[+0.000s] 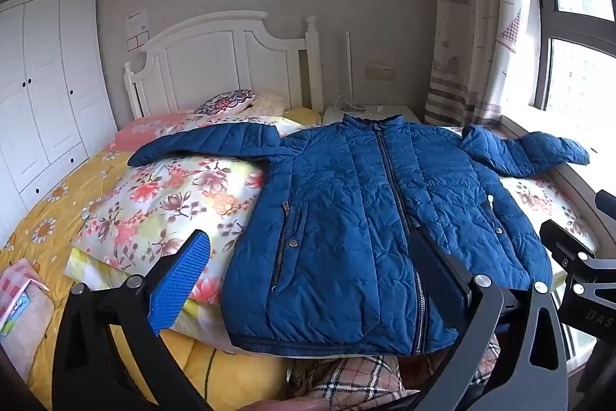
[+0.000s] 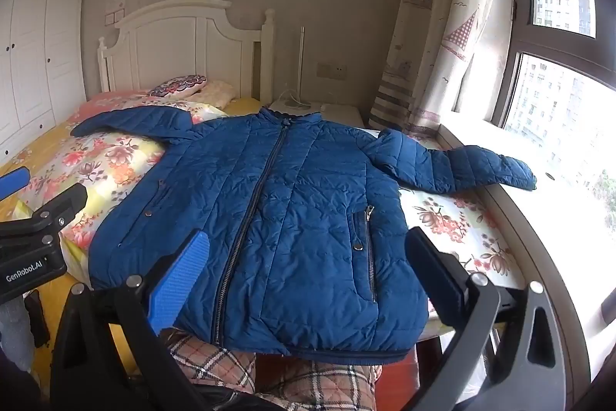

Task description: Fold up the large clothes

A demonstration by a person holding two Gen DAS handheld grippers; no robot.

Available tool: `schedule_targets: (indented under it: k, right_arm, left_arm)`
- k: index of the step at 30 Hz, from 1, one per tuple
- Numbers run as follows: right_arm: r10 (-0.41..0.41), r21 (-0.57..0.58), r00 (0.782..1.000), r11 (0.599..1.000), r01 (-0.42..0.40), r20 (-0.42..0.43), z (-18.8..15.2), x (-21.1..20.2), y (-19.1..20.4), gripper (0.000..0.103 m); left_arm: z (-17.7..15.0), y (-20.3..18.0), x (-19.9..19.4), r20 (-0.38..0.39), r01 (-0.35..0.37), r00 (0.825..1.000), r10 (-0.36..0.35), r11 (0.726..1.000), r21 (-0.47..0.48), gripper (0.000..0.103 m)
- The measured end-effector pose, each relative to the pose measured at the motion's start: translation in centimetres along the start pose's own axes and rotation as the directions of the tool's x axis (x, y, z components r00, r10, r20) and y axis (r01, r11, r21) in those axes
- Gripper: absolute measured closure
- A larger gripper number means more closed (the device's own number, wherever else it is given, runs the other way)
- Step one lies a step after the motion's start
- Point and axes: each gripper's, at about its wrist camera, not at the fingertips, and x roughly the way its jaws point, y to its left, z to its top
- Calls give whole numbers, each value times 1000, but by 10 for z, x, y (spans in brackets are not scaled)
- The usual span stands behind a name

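Blue puffer jacket [image 2: 277, 218] lies face up, zipped, flat on the floral quilt [image 1: 165, 195] on the bed, sleeves spread, hem toward us. Left gripper [image 1: 308, 280] and right gripper [image 2: 304, 276] hover over the hem, jaws fully spread, holding nothing. Probable first step: sleeves in. Pinch each cuff [image 2: 519, 172], both layers, lay across chest; padding is slippery, so bite deep.

jacket [image 2: 269, 218]: blue quilted | quilt [image 1: 173, 203]: floral | sheet [image 1: 77, 195]: yellow | headboard [image 1: 231, 64]: white
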Motion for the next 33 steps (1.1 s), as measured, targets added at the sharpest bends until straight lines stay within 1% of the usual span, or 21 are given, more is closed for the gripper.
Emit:
schedule_targets:
  k: [1, 10, 11, 33]
  right_arm:
    - [2, 3, 1000, 1000, -2, 5, 0, 0, 0, 2]
    - [2, -6, 1000, 1000, -2, 7, -1, -2, 3, 2]
    - [0, -12, 1000, 1000, 0, 7, -1, -2, 4, 2]
    - [6, -18, 1000, 1000, -6, 16, -1, -8, 8, 2]
  left_arm:
    - [0, 0, 0, -7, 1, 1000, -1, 1000, 0, 4]
    - [3, -5, -1, 5, -8, 1000, 8, 1000, -9, 4]
    - [2, 1, 1, 0, -2, 1000, 2, 1000, -8, 4]
    - [3, 1, -1, 5, -3, 1000, 3, 1000, -10, 4]
